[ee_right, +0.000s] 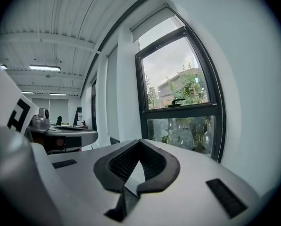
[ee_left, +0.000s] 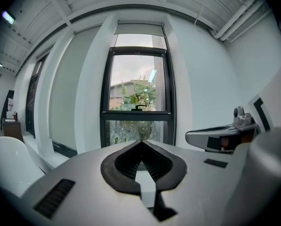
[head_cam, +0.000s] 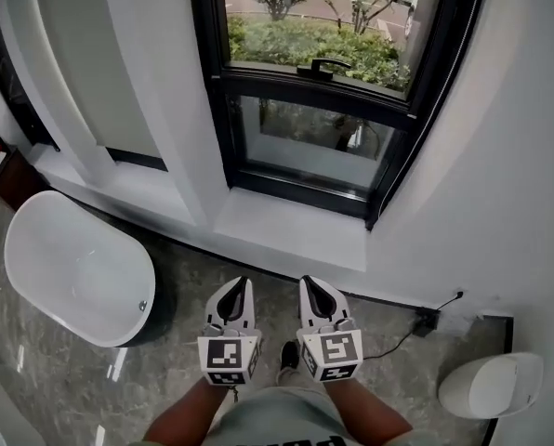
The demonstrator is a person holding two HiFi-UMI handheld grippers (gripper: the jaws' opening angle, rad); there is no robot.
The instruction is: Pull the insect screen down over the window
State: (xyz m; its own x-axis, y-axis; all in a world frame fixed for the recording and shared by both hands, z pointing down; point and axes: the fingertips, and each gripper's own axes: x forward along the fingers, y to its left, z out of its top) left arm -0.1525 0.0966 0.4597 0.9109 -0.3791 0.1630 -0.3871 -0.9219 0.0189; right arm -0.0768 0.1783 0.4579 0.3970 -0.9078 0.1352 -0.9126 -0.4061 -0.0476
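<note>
1. Left gripper (head_cam: 244, 283): jaws clenched, nothing between them.
2. Right gripper (head_cam: 308, 282): same, clenched and empty.
3. The 2 sit side by side, low, well apart from the window (head_cam: 319, 91) ahead, above the sill (head_cam: 291, 230).
4. Insect screen: can't make it out. A white housing (ee_left: 139, 29) tops the window.

The floor (head_cam: 184, 291) is grey stone-look tile with a glossy finish showing light reflections. A white oval bathtub (head_cam: 72, 268) stands on it at the left, near the wall. A white rounded fixture (head_cam: 491, 386) sits on it at the far right. A black cable (head_cam: 395, 344) trails across the tile from a dark plug block (head_cam: 426, 321) at the wall base. One dark shoe (head_cam: 289, 354) rests on the tile. A white ledge (head_cam: 291, 230) runs below the window (head_cam: 314, 147).
</note>
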